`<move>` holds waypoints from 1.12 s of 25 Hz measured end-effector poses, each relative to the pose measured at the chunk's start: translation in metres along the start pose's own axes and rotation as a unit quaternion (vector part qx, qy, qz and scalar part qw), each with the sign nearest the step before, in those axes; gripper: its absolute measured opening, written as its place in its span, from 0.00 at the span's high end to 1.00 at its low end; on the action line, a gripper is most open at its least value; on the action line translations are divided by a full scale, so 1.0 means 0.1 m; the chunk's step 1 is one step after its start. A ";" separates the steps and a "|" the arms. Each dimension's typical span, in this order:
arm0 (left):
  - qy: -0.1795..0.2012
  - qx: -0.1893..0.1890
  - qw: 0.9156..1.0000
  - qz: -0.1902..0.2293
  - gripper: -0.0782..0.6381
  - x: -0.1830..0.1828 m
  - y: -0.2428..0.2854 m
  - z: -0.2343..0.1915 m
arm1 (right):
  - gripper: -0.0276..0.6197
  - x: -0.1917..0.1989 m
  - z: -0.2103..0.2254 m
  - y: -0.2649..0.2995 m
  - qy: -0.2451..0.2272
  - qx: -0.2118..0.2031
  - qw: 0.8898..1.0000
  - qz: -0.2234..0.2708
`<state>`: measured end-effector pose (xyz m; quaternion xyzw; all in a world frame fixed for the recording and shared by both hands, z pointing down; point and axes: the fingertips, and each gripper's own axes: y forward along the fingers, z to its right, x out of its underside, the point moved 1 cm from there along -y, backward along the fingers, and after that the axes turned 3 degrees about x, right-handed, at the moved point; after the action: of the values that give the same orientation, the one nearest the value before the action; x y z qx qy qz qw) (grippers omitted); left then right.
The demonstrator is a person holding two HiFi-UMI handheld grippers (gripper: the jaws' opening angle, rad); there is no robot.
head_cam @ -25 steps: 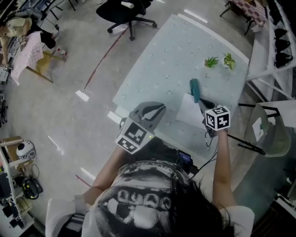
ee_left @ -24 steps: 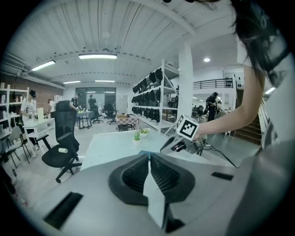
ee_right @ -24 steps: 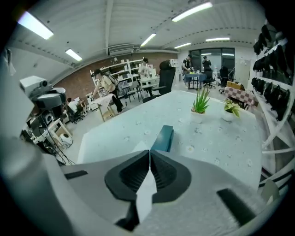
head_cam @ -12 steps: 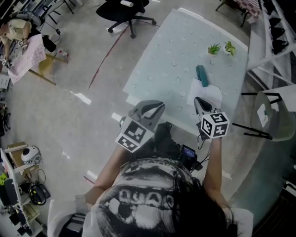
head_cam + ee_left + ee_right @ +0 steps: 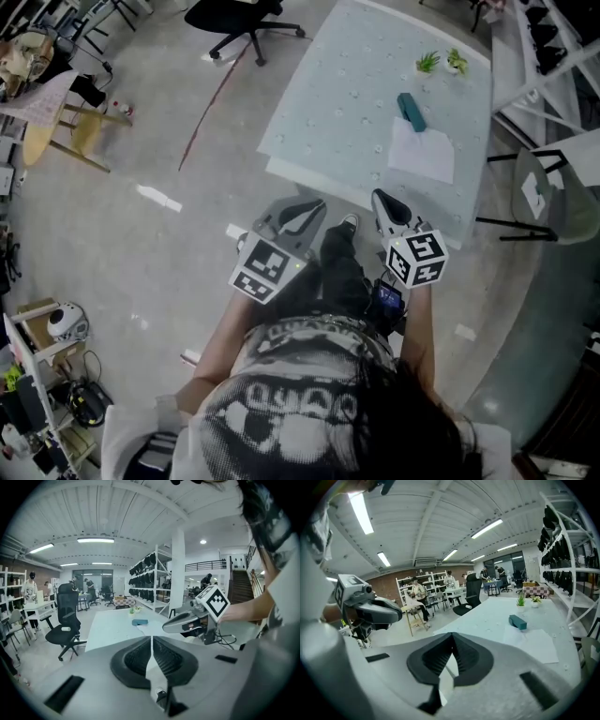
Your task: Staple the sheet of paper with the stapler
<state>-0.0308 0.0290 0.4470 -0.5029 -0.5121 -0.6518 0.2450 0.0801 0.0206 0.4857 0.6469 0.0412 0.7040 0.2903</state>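
Your table [image 5: 337,94] carries the paper [image 5: 422,153] near its right edge, your left gripper [image 5: 307,212] and right gripper [image 5: 381,200] hang off its near edge, jaws closed on nothing, and the stapler [image 5: 410,111] lies at the paper's far left corner.

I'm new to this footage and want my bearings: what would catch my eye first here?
The left gripper and right gripper hang in the foreground, jaws shut and empty, short of the table. On that pale table lies a white sheet, with a teal stapler just beyond it and two small plants at the far end.
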 end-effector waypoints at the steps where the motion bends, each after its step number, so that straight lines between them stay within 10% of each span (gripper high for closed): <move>1: 0.000 0.000 1.000 0.002 0.88 0.03 -0.04 0.03 | 0.98 0.02 -0.09 -0.03 -0.004 -0.003 1.000 0.003; 28: 0.012 0.003 0.999 0.030 0.88 0.10 -0.27 0.33 | 0.97 0.05 -0.75 -0.35 -0.055 -0.042 0.997 0.025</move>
<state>-0.0440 0.0710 0.4437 -0.5099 -0.4956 -0.6485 0.2717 0.0227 0.0758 0.4631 0.6727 -0.0204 0.6753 0.3017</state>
